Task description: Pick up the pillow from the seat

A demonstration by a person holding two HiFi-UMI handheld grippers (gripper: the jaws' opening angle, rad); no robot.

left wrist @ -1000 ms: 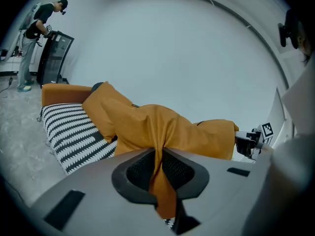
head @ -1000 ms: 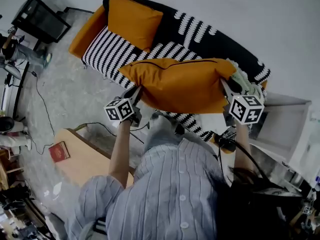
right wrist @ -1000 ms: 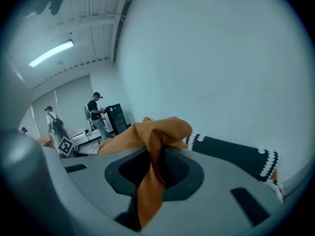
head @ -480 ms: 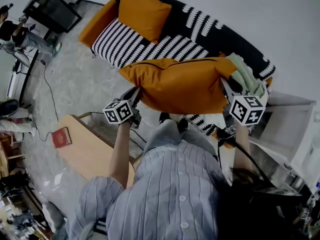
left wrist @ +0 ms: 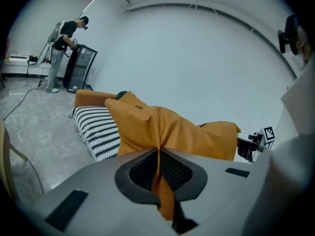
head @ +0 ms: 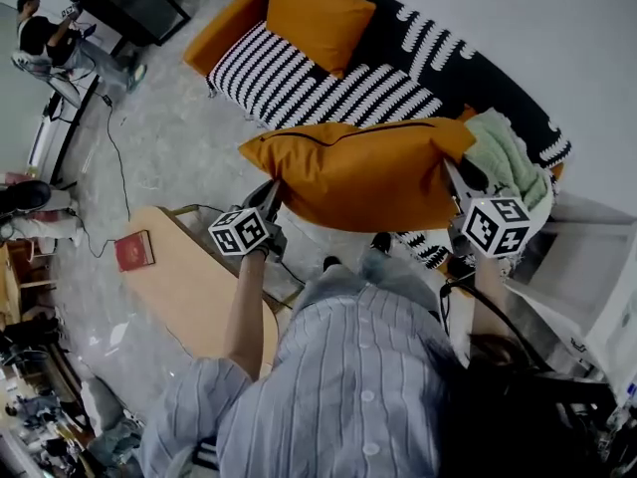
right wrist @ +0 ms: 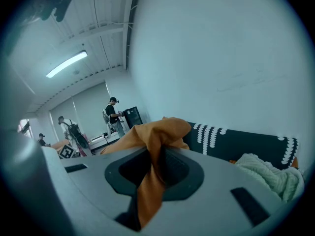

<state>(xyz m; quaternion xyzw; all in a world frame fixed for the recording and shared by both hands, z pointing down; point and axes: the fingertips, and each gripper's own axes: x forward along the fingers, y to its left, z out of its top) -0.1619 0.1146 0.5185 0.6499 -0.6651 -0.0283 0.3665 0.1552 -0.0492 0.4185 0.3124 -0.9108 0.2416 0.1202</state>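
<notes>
The large orange pillow (head: 368, 172) hangs in the air in front of the striped sofa seat (head: 328, 78), stretched between both grippers. My left gripper (head: 274, 189) is closing tight on the pillow's left corner. In the left gripper view the orange fabric (left wrist: 162, 129) is pinched between the jaws of that gripper (left wrist: 158, 166). My right gripper (head: 453, 172) is shut on the right corner, and in the right gripper view a twisted fold of fabric (right wrist: 157, 132) runs through that gripper (right wrist: 157, 168).
A second orange pillow (head: 318, 13) leans on the sofa back. A pale green blanket (head: 508, 157) lies at the sofa's right end. A wooden table (head: 189, 287) with a red book (head: 132, 250) stands at the lower left. A white cabinet (head: 587, 267) is on the right, and a person (head: 50, 43) stands far left.
The pillow has come away from the seat toward me and now hangs over the floor in front of the sofa. Both grippers keep their hold on its corners.
</notes>
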